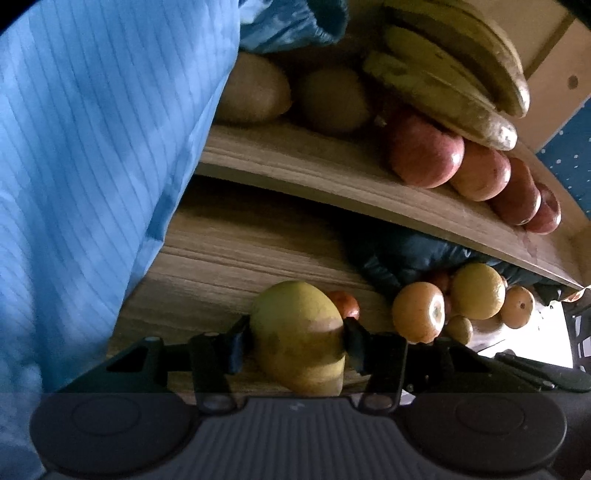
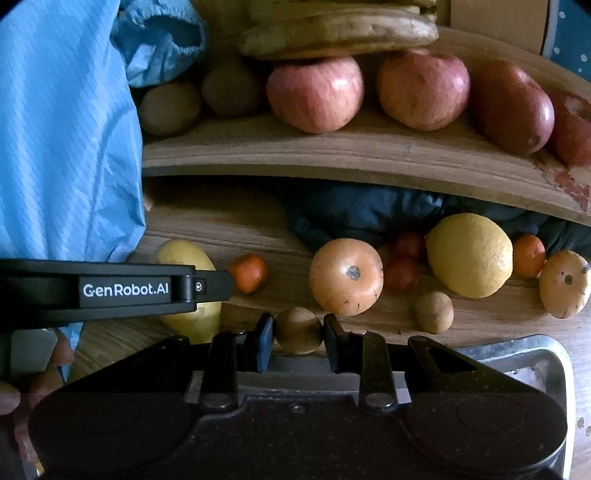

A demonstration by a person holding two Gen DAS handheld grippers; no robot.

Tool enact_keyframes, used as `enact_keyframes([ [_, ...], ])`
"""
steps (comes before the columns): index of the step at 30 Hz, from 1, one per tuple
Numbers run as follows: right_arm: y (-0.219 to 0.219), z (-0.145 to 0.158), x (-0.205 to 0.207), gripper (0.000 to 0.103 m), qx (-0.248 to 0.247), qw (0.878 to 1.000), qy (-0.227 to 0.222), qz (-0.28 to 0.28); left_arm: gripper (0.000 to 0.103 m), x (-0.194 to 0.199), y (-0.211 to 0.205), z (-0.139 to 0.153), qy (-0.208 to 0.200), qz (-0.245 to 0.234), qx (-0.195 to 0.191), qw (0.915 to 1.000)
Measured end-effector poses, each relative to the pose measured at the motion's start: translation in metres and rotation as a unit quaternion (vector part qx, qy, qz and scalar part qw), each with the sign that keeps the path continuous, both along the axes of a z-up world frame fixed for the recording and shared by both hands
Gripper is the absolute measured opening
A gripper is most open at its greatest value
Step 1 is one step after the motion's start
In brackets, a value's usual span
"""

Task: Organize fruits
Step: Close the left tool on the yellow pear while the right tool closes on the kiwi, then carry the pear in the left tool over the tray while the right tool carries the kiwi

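My left gripper (image 1: 295, 336) is shut on a yellow-green mango (image 1: 299, 336) over the lower wooden surface (image 1: 221, 251). In the right wrist view the left gripper (image 2: 218, 284) and the mango (image 2: 184, 254) show at the left. My right gripper (image 2: 298, 332) is shut on a small brown kiwi (image 2: 298, 330). On the upper shelf (image 2: 332, 155) sit red apples (image 2: 316, 94), kiwis (image 2: 168, 107) and bananas (image 2: 340, 33). On the lower surface lie a persimmon (image 2: 345, 277), a lemon-yellow citrus (image 2: 469, 254), small tangerines (image 2: 249, 273) and another kiwi (image 2: 434, 312).
A blue sleeve (image 1: 92, 166) fills the left of both views. A metal tray (image 2: 517, 354) lies under my right gripper at the lower right. A dark blue cloth (image 2: 362, 214) lies under the shelf behind the fruit.
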State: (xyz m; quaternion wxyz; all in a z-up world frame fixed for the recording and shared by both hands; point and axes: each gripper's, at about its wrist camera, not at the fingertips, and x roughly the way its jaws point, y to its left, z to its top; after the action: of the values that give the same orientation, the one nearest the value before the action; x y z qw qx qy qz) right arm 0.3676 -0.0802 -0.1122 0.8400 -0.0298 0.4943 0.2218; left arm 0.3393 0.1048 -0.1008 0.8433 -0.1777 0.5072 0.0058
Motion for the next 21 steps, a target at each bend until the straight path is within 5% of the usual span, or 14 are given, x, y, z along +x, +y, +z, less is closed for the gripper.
enact_keyframes([
  [21,-0.039,0.033,-0.068,0.031,0.018,0.999,-0.033,0.018,0.057,-0.06,-0.033,0.036,-0.026,-0.017,0.018,0.9994],
])
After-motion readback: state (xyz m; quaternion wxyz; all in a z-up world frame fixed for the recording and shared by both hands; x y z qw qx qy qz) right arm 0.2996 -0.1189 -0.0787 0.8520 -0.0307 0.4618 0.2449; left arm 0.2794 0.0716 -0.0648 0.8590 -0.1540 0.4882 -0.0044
